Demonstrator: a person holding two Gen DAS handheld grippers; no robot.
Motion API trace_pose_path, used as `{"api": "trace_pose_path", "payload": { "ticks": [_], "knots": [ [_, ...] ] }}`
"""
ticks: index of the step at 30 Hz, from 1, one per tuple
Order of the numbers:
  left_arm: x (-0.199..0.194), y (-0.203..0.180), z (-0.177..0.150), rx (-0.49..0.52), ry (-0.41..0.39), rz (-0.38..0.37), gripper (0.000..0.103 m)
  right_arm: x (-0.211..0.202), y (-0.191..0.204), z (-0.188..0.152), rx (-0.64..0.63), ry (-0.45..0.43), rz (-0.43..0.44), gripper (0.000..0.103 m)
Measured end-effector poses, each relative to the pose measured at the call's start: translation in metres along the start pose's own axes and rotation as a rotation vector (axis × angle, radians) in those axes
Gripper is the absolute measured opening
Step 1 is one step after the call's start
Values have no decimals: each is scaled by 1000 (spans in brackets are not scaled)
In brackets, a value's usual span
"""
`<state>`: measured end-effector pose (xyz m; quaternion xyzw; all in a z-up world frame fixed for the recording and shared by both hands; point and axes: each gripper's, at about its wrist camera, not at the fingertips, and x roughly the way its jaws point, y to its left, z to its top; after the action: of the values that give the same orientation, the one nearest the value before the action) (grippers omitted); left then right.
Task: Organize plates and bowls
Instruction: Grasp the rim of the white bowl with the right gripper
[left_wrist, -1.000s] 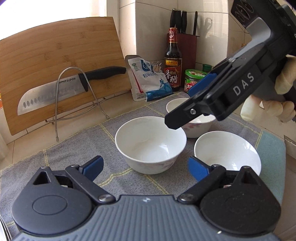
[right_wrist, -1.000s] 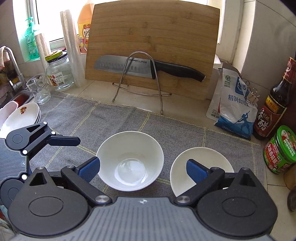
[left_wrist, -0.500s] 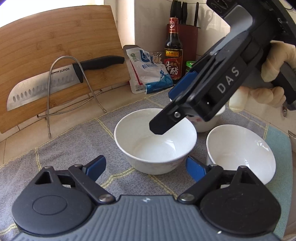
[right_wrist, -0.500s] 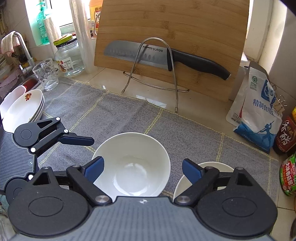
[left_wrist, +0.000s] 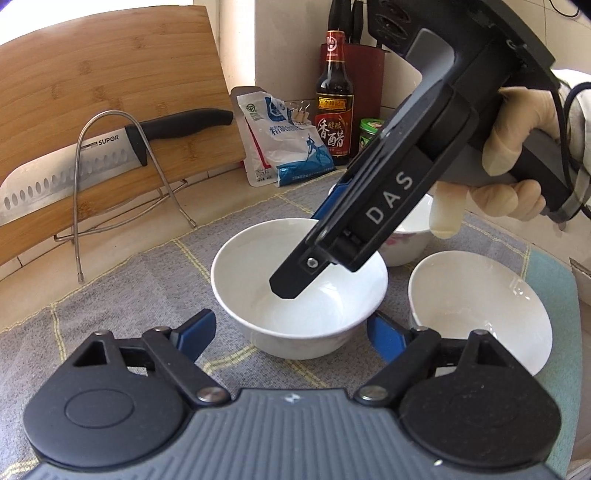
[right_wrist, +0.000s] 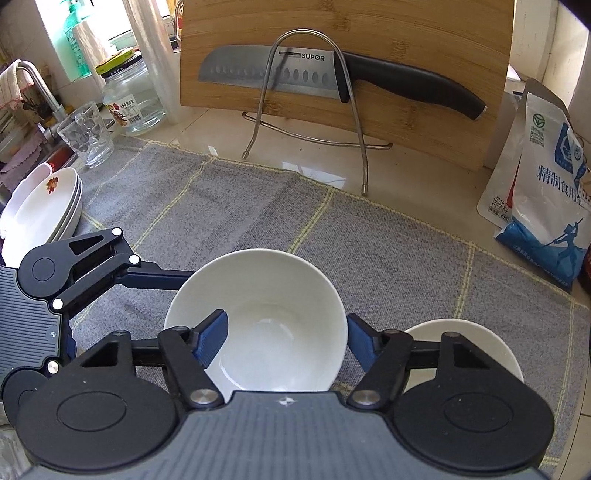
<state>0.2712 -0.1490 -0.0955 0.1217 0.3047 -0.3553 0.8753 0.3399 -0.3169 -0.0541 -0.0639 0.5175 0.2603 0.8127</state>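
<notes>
Three white bowls stand on a grey cloth (right_wrist: 258, 206). Over the middle bowl (left_wrist: 240, 273) (right_wrist: 266, 288) my right gripper (right_wrist: 286, 341) (left_wrist: 303, 254) points steeply down, its jaws closing. One finger dips inside the bowl and the other sits just outside the rim; the pads are not clamped on the wall. My left gripper (left_wrist: 290, 336) is low in front of the same bowl, its jaws closing either side without touching. One of its fingers (right_wrist: 155, 275) reaches the bowl's left side. A second bowl (left_wrist: 480, 295) (right_wrist: 424, 326) and a flowered bowl (left_wrist: 410, 240) stand beside it.
A stack of white plates (right_wrist: 44, 206) lies at the cloth's left end by a glass (right_wrist: 86, 138) and a jar (right_wrist: 133, 99). Behind stand a bamboo board (right_wrist: 369, 33), a knife (right_wrist: 295, 72) on a wire rack, a salt bag (right_wrist: 543, 192) and a vinegar bottle (left_wrist: 334, 107).
The right gripper has come down over the middle bowl and its jaws have narrowed, one finger now inside the bowl. The left gripper's jaws have narrowed a little around it.
</notes>
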Motion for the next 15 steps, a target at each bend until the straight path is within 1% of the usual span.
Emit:
{"api": "trace_pose_path", "payload": {
  "ticks": [7, 15],
  "knots": [
    [2, -1, 1, 9, -1, -20, 84, -1, -2, -1, 16, 1, 5, 72],
    [-1, 0, 0, 2, 2, -13, 84, -4, 2, 1, 14, -9, 6, 72]
  ]
}}
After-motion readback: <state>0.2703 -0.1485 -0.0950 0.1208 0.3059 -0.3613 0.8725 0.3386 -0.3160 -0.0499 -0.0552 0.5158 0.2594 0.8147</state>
